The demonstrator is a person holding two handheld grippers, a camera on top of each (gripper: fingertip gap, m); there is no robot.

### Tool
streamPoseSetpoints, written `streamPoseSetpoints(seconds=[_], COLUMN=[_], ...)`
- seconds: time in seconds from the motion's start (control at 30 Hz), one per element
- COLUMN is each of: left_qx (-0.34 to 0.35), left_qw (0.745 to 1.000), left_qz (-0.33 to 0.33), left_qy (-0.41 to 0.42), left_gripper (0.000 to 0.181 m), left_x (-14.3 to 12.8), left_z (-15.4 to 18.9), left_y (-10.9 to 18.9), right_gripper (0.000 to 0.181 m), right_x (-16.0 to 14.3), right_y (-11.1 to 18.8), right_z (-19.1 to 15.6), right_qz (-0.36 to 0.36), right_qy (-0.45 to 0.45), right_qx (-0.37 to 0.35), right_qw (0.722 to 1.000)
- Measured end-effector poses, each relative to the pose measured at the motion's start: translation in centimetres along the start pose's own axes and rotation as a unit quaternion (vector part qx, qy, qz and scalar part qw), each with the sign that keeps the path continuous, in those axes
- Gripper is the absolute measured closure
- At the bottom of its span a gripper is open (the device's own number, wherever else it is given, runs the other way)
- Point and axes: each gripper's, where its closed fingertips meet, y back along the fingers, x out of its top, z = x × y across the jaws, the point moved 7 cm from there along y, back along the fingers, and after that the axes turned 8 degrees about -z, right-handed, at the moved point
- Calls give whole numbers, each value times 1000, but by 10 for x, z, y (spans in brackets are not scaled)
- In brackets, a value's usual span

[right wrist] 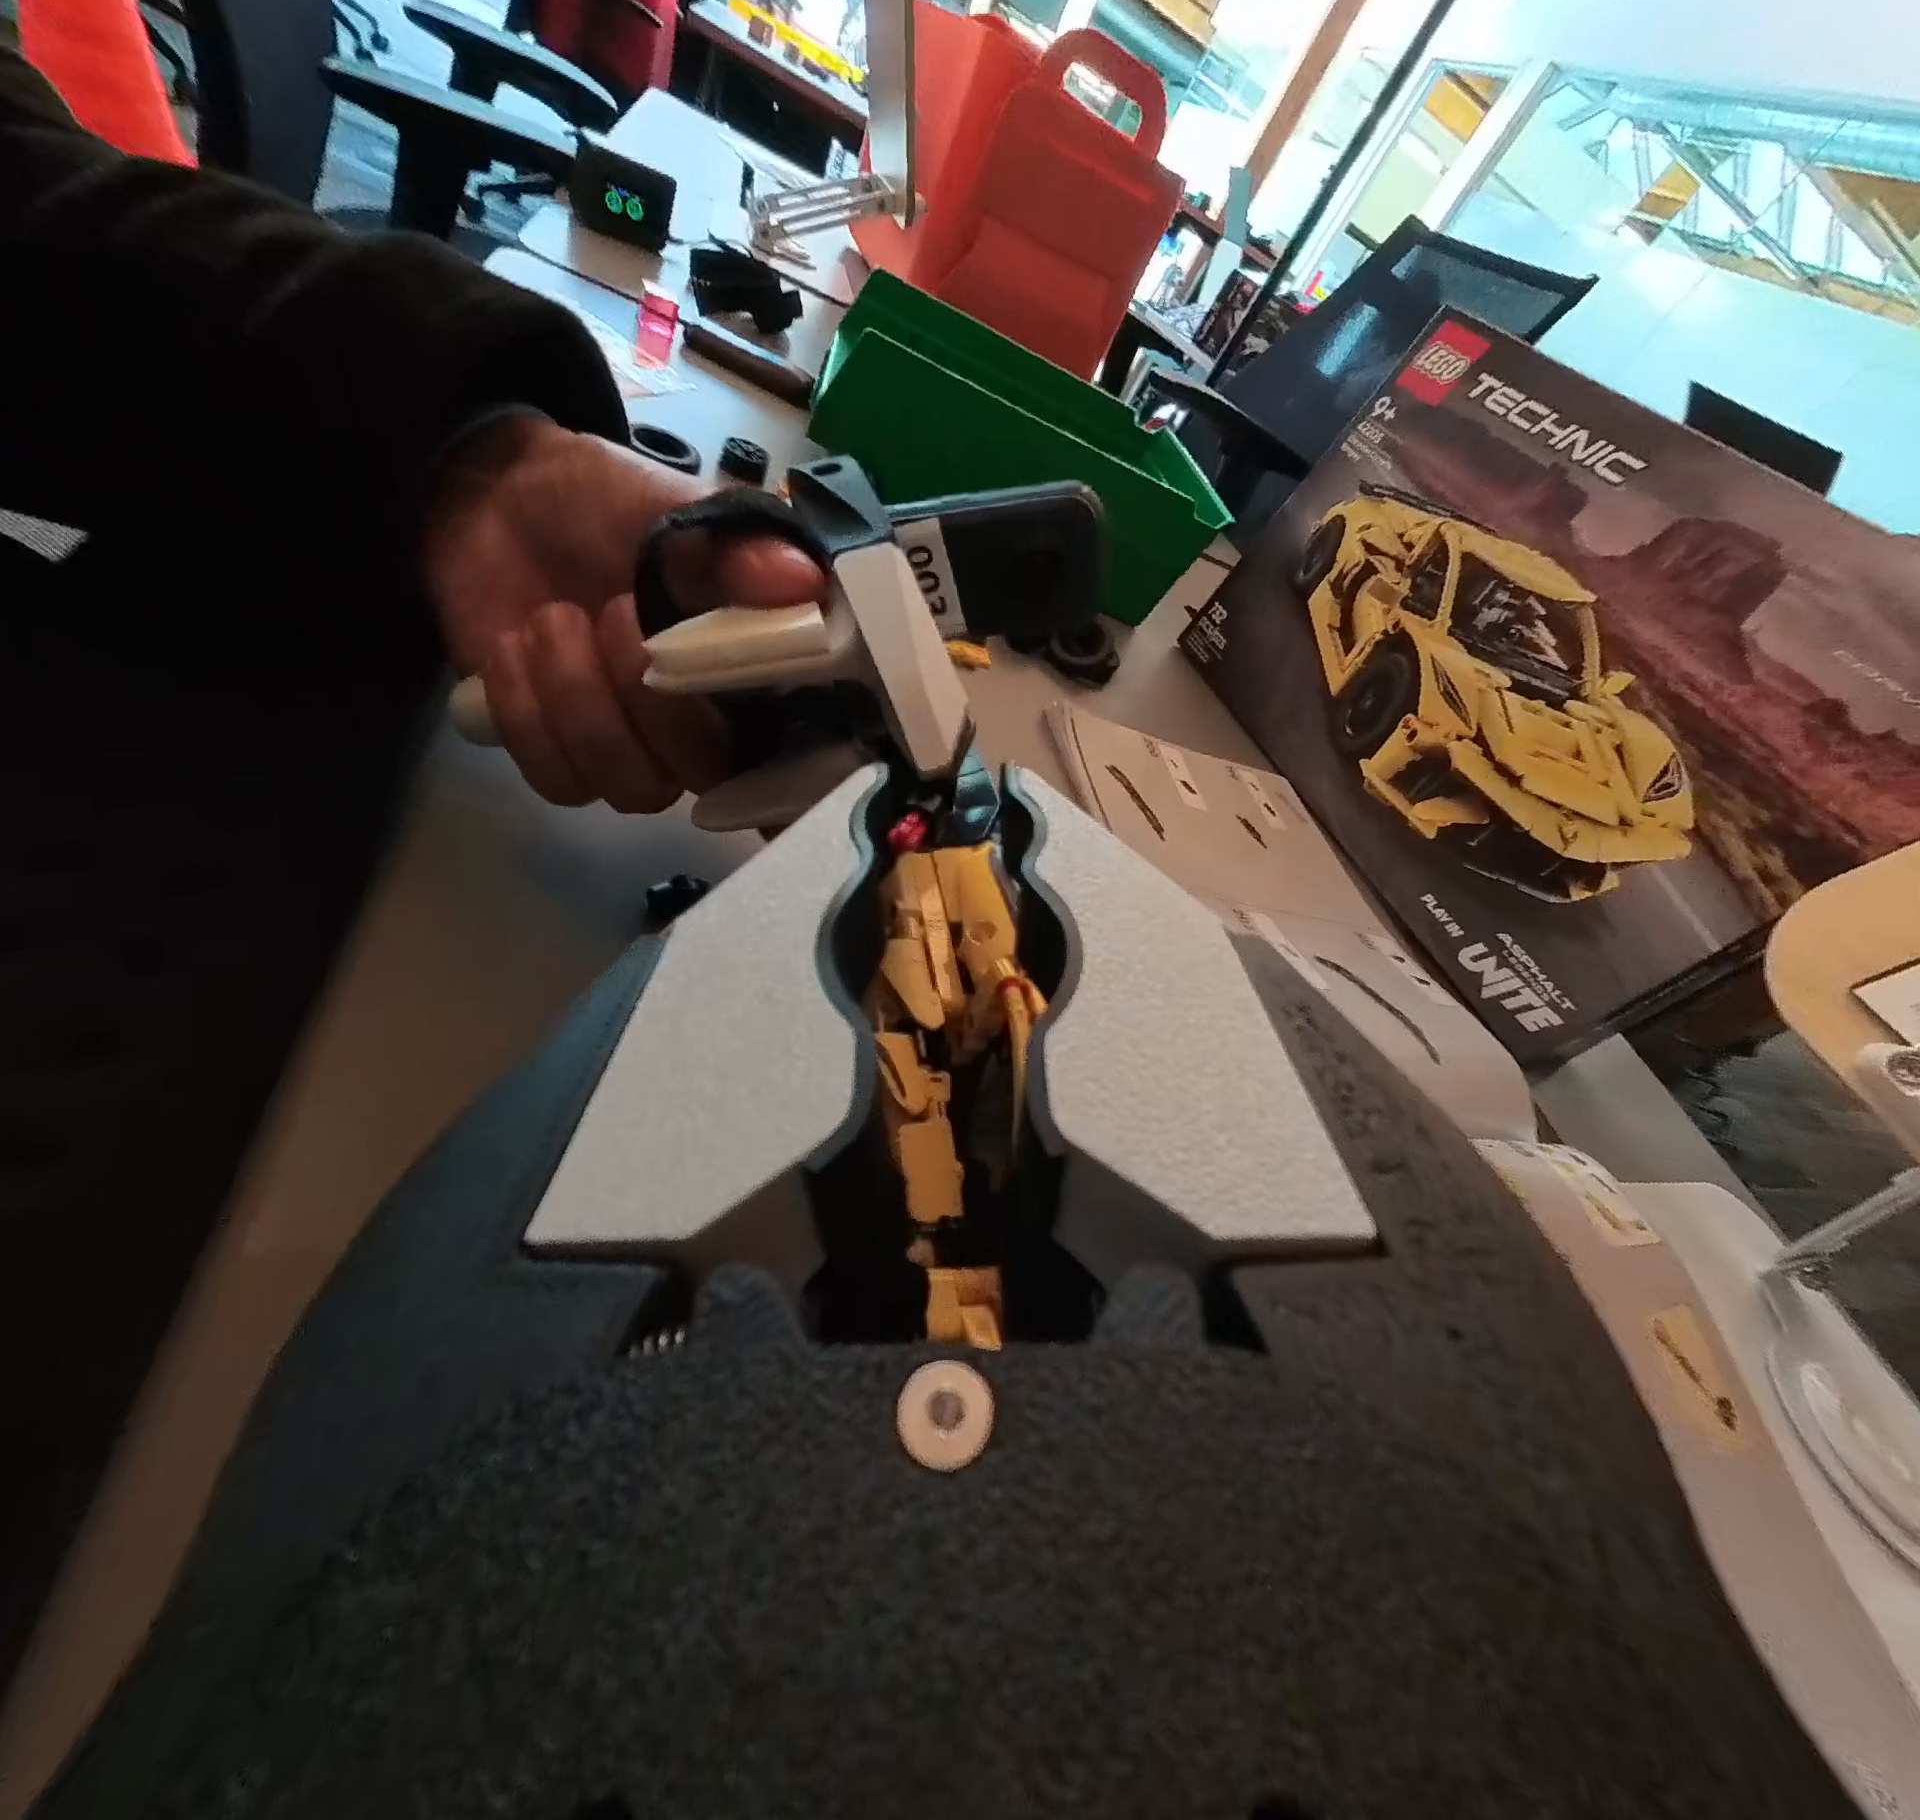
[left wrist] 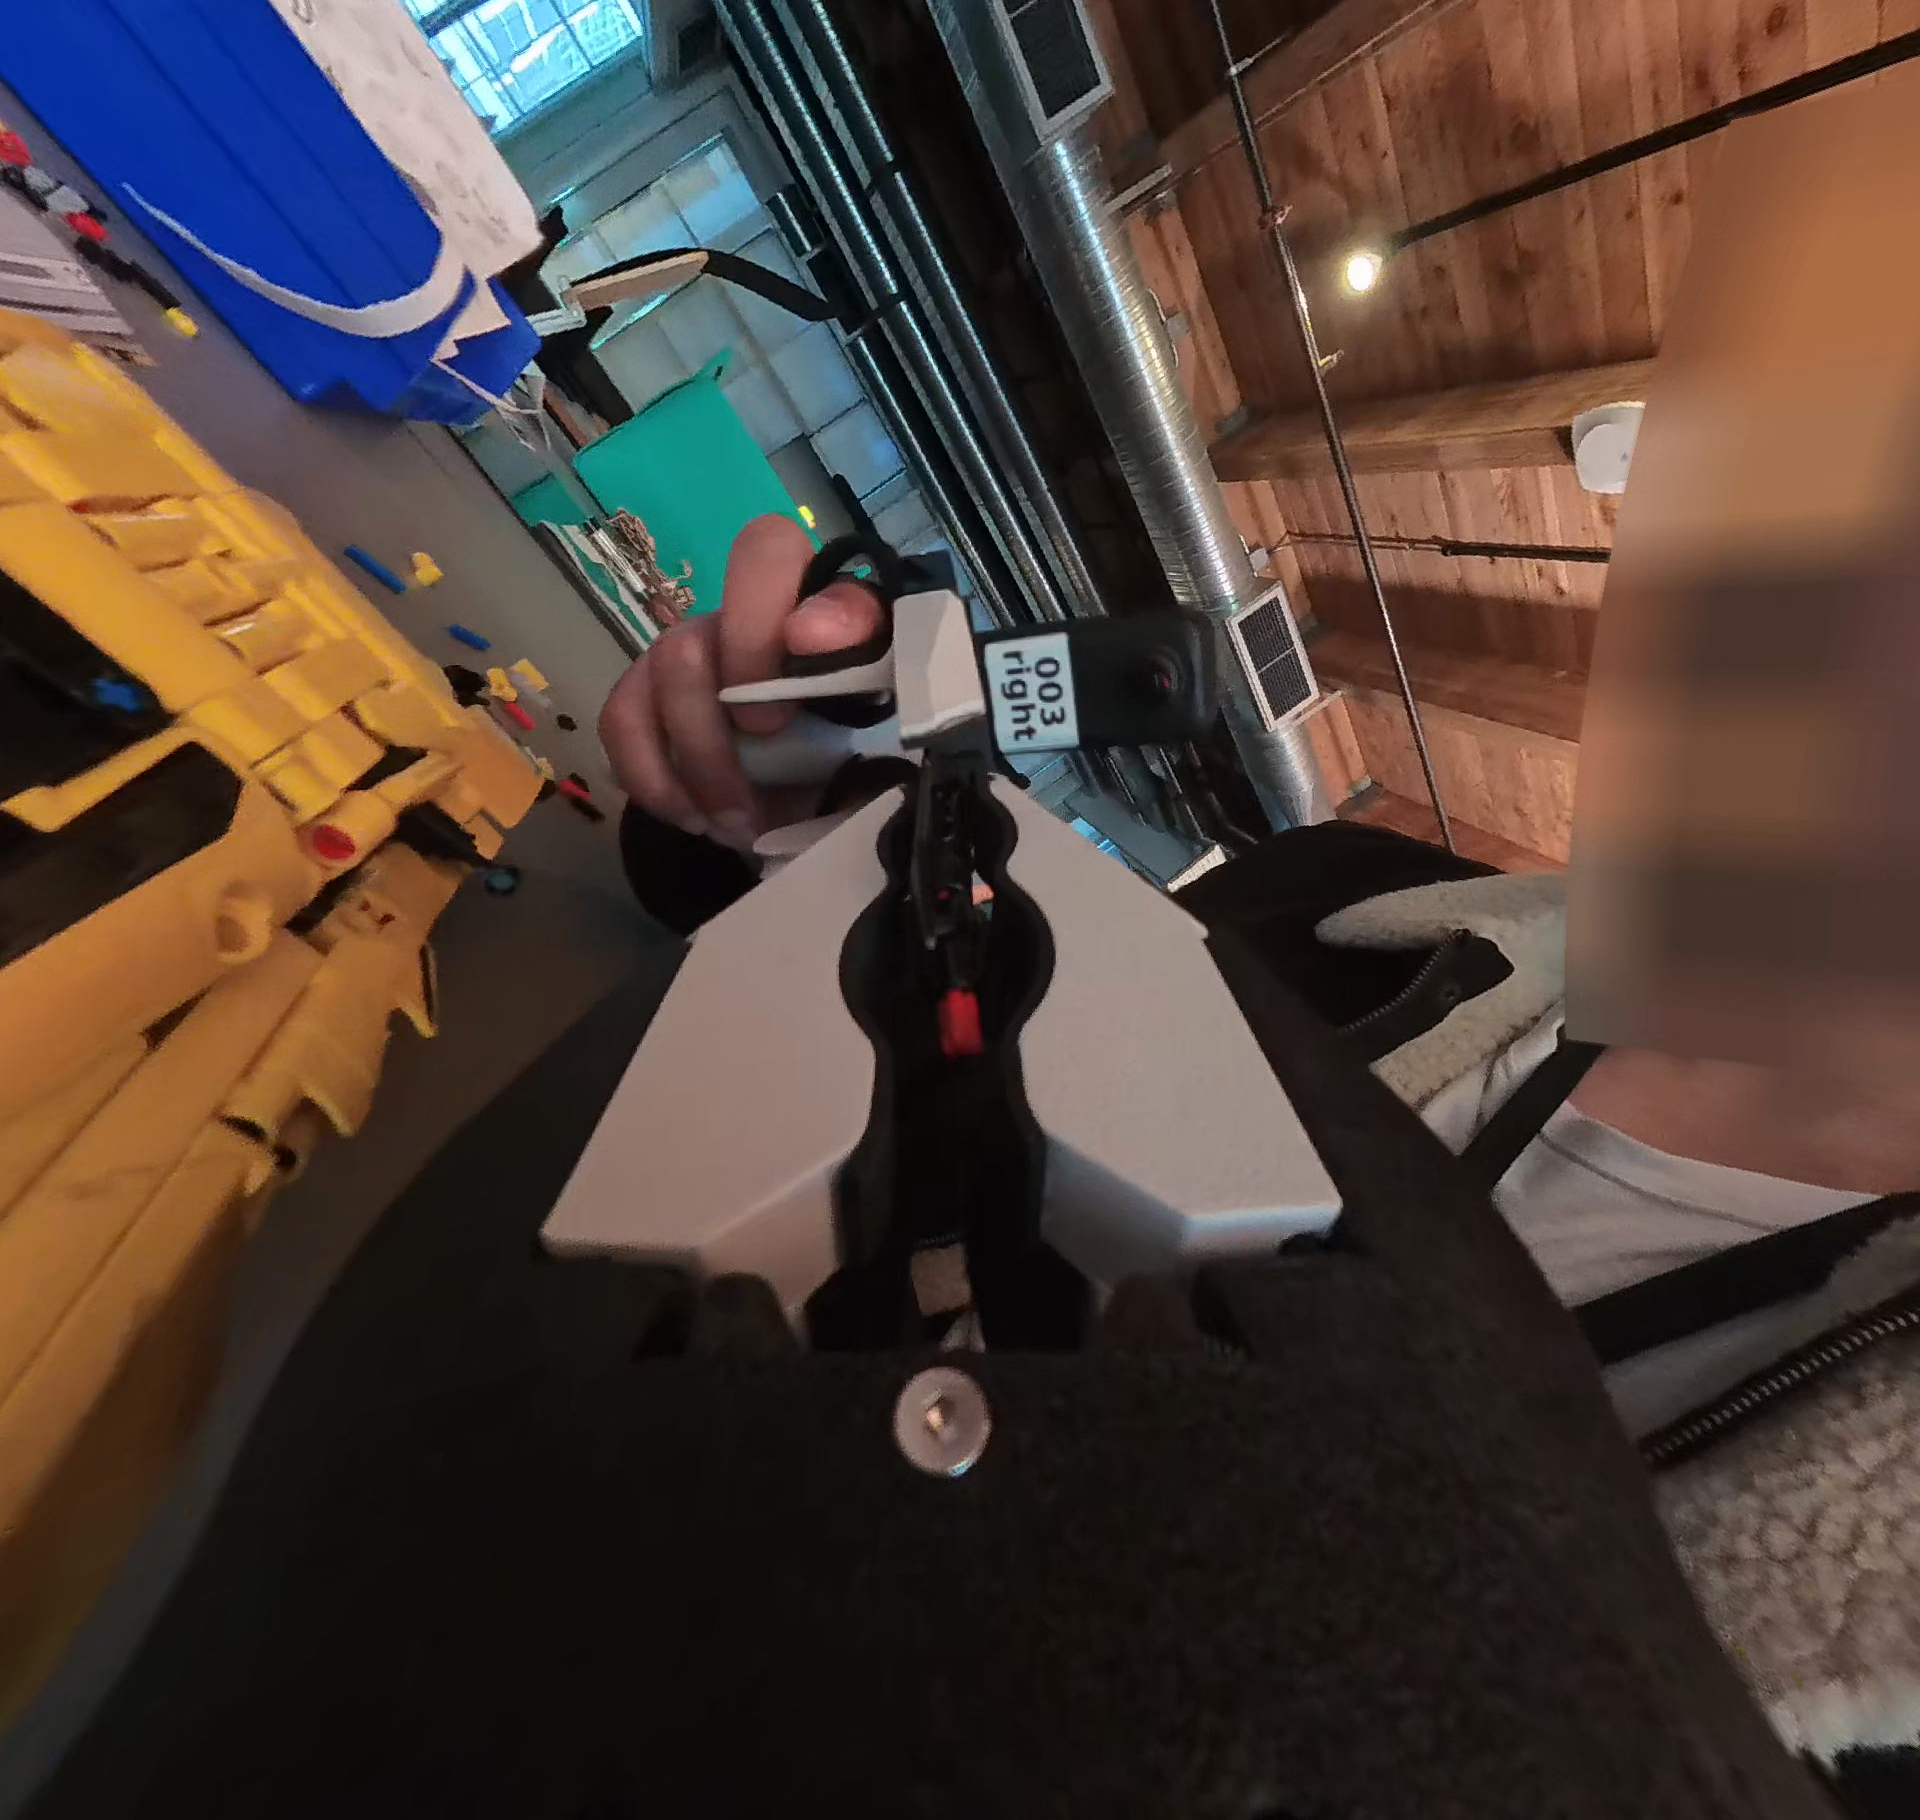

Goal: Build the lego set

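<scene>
My left gripper is shut on a small black lego part with a red pin, held in the air. My right gripper faces it tip to tip, and its fingertips appear closed on the far end of the same black part. In the right wrist view, my right gripper meets the left gripper, with the red pin at the junction. The half-built yellow lego car lies on the table to the left. It also shows through the gap between the right fingers.
The lego set box stands at the right, with the open instruction booklet before it. A green bin, a red bag and loose tyres sit behind. A blue bin and scattered small pieces lie beyond the car. My left and right fingertips are right by each other.
</scene>
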Motion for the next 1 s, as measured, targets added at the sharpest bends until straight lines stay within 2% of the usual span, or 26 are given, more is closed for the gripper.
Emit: streamPoseSetpoints(seconds=[0.1, 0.2, 0.3, 0.4, 0.53, 0.67, 0.77, 0.83, 1.0], left_qx=[20, 54, 106, 142, 146, 132, 139, 164, 178], left_qw=[1000, 996, 982, 962, 947, 949, 951, 951, 950], left_qz=[3, 13, 73, 141, 178, 178, 171, 151, 118], left_qy=[-12, -72, -135, -188, -225, -225, -216, -213, -229], left_gripper=[173, 173, 174, 174, 174, 174, 174, 173, 173], left_x=[1, 9, 28, 45, 50, 49, 48, 46, 42], left_z=[0, 9, 19, 32, 40, 38, 39, 35, 34], left_y=[2, 8, 37, 72, 86, 82, 83, 82, 76], right_gripper=[163, 161, 150, 151, 154, 162, 161, 161, 160], right_x=[-2, 0, -6, -15, -21, -25, -29, -31, -36], right_y=[-2, -1, 6, 10, 5, 1, 0, -2, -8], right_z=[1, 5, 17, 23, 21, 16, 13, 6, -11], right_qz=[-8, -2, -3, -8, -26, -50, -77, -97, -129], right_qy=[-1, -53, -128, -188, -209, -200, -196, -187, -171], right_qx=[-10, -21, 0, 26, 42, 55, 61, 91, 141], right_qw=[1000, 998, 992, 982, 977, 977, 976, 973, 966])
